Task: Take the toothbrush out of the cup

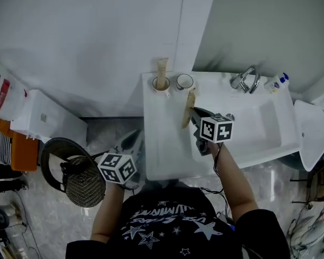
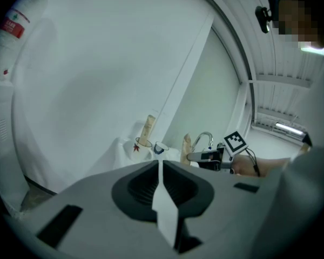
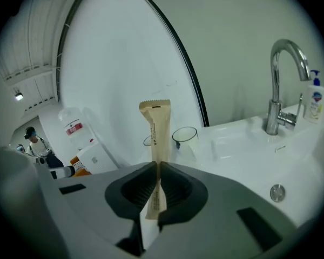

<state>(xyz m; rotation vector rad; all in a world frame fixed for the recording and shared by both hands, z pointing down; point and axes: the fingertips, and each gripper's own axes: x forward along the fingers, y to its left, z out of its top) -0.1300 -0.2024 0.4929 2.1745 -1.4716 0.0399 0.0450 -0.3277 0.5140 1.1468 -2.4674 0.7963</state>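
Note:
My right gripper (image 1: 194, 113) (image 3: 157, 169) is shut on a tan paper-wrapped toothbrush (image 1: 189, 108) (image 3: 156, 134) and holds it upright over the white counter, clear of the cups. At the counter's back stand two cups: the left cup (image 1: 161, 84) (image 2: 142, 143) has a second wrapped toothbrush (image 1: 162, 70) (image 2: 147, 129) standing in it, and the right cup (image 1: 184, 81) (image 3: 184, 137) looks empty. My left gripper (image 1: 130, 144) (image 2: 159, 166) hangs off the counter's left front side, jaws together with nothing between them.
A white sink basin (image 1: 270, 124) with a chrome faucet (image 1: 245, 80) (image 3: 282, 85) lies to the right, a soap bottle (image 1: 276, 82) (image 3: 315, 104) behind it. On the floor to the left stand a black wire bin (image 1: 84, 183) and a white box (image 1: 48, 116).

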